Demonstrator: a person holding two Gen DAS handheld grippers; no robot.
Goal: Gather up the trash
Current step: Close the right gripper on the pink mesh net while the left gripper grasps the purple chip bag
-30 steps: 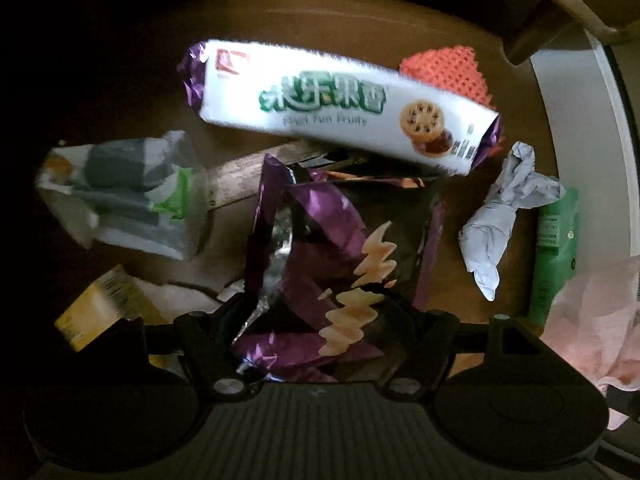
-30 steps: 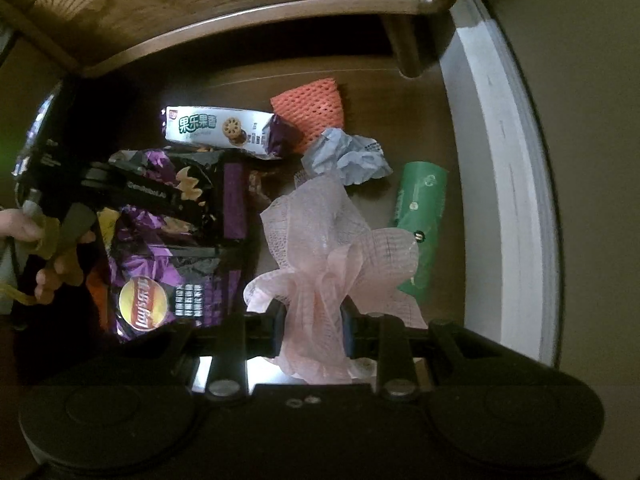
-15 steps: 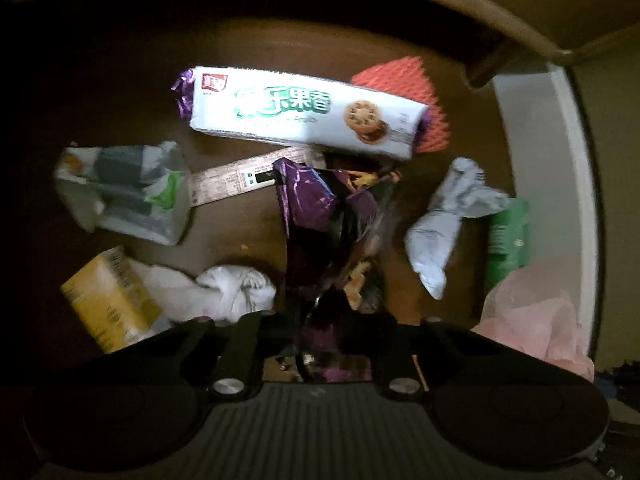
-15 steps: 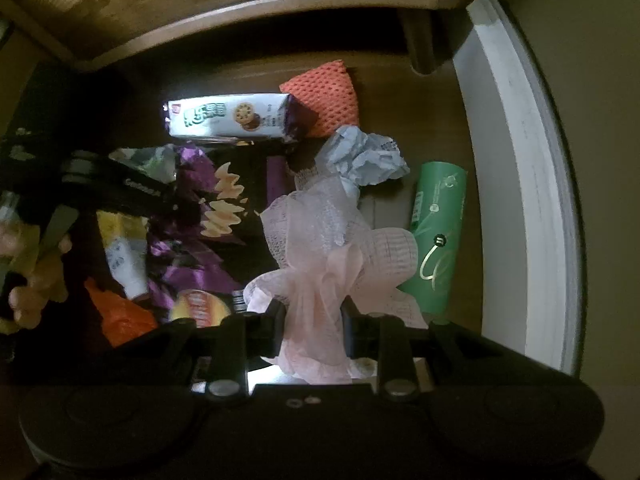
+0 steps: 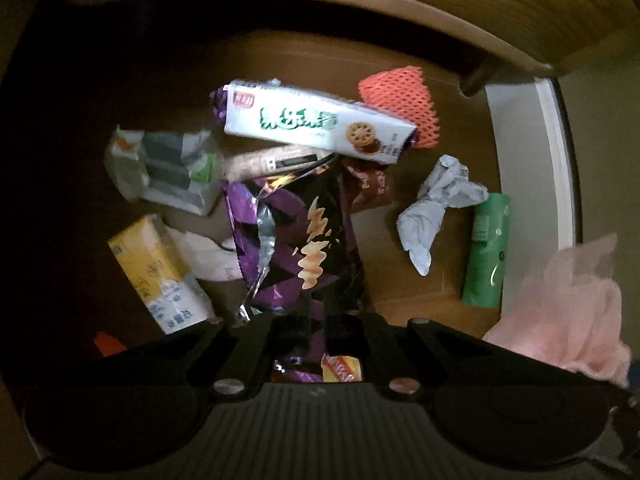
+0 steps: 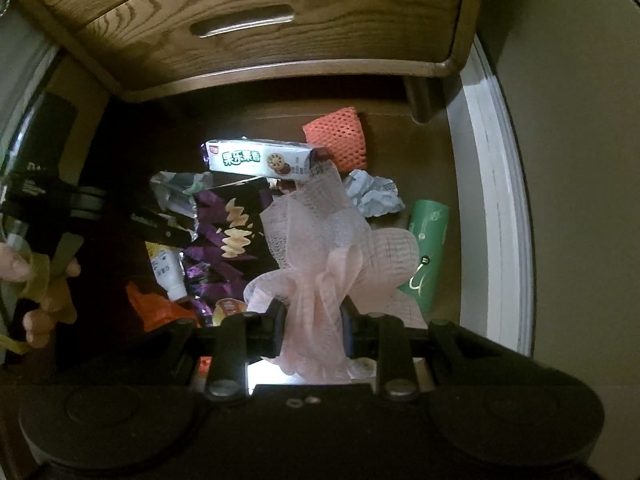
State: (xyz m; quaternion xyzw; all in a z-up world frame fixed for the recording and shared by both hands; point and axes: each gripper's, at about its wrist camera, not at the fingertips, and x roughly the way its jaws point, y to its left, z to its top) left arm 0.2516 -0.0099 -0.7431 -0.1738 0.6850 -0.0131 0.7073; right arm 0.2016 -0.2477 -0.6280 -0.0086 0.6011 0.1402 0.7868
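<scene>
My left gripper (image 5: 316, 328) is shut on a purple chip bag (image 5: 296, 240) and holds it above the floor. My right gripper (image 6: 314, 316) is shut on a pink mesh bag (image 6: 320, 248), also seen at the right of the left wrist view (image 5: 568, 312). On the brown floor lie a white cookie pack (image 5: 316, 124), an orange foam net (image 5: 400, 100), a crumpled grey paper (image 5: 436, 208), a green tube (image 5: 486, 248), a clear plastic wrapper (image 5: 168, 168), a yellow carton (image 5: 156, 272) and a white tissue (image 5: 208, 256).
A wooden drawer cabinet (image 6: 256, 24) stands over the far side of the pile, with a leg (image 6: 424, 100) at the right. A white baseboard (image 6: 500, 184) and wall run along the right. An orange scrap (image 6: 156, 308) lies at the left.
My left gripper has lifted and pulled back with the chip bag, which now hangs straighter. My right gripper has risen with the pink mesh bag; more of the cabinet shows.
</scene>
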